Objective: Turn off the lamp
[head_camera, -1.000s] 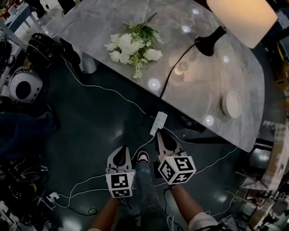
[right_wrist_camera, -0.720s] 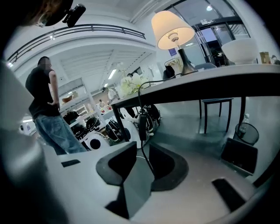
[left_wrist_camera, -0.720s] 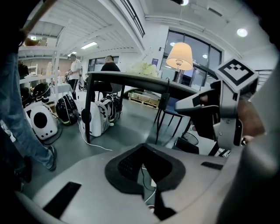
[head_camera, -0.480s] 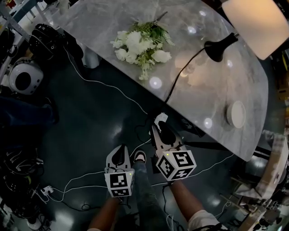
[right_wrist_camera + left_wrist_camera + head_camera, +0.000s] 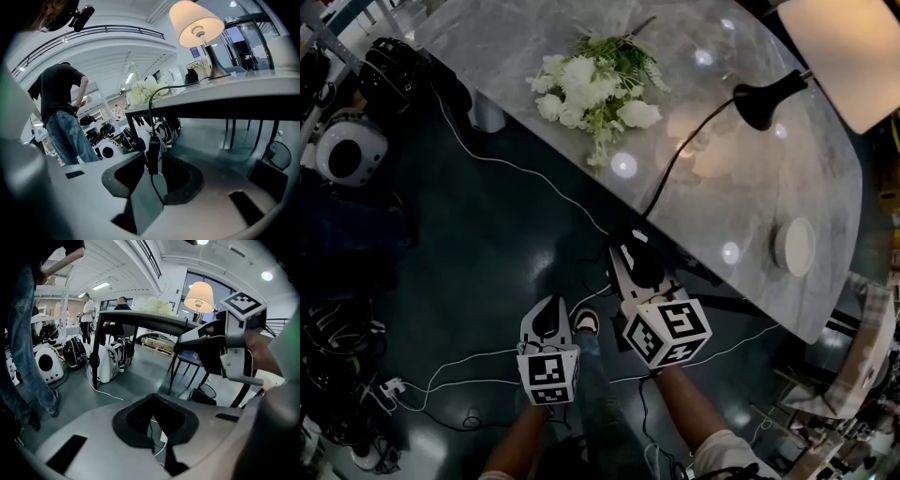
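The lamp's pale shade (image 5: 842,52) glows over its black base (image 5: 766,97) on the marble table (image 5: 787,169); it is also lit in the right gripper view, as the lamp (image 5: 196,26). Its black cord (image 5: 675,159) drops off the table edge. A dark inline switch (image 5: 153,151) hangs on that cord between the jaws of my right gripper (image 5: 152,164), which have just been opening and do not press it. In the head view my right gripper (image 5: 628,248) hides the switch. My left gripper (image 5: 549,317) hangs lower left, shut and empty (image 5: 157,420).
White flowers (image 5: 586,86) and a small white dish (image 5: 795,246) lie on the table. White cables (image 5: 525,178) cross the dark floor. Helmets and bags (image 5: 342,150) sit at the left. People stand behind (image 5: 61,112). Table legs (image 5: 96,352) rise ahead.
My right gripper moved toward the table edge, covering the white block on the floor below the cord. Its jaws look wider than before. The left gripper stayed put.
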### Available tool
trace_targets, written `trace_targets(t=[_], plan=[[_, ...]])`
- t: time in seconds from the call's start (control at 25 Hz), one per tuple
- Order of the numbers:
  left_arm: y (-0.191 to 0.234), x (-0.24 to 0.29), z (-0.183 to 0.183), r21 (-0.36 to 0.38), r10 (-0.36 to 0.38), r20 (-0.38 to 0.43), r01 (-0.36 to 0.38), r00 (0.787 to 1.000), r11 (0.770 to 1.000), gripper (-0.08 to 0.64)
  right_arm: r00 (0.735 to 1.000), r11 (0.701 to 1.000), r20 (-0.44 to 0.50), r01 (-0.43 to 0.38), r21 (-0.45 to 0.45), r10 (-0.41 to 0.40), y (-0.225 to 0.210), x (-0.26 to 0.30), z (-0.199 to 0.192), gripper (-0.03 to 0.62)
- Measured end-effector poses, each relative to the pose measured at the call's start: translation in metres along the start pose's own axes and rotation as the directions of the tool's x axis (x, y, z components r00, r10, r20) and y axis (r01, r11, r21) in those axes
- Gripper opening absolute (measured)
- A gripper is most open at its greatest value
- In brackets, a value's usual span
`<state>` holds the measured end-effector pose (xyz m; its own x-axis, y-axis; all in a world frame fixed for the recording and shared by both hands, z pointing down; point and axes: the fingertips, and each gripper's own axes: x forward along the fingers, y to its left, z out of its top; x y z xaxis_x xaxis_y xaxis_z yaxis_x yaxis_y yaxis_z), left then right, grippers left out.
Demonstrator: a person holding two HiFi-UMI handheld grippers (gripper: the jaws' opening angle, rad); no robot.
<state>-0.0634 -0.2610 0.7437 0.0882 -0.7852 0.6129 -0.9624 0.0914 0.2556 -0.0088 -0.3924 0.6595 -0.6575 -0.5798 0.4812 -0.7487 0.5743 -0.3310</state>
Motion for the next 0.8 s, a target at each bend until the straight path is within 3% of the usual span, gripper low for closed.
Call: trace_targets(t=[0.8], plan=[[0.004, 0.011, -0.004, 0.018, -0.007, -0.022, 0.007, 1.000, 1.000, -0.005, 1.000, 1.000, -0.014, -0.001, 0.018, 0.001, -0.004, 0.009, -0.002, 0.074]])
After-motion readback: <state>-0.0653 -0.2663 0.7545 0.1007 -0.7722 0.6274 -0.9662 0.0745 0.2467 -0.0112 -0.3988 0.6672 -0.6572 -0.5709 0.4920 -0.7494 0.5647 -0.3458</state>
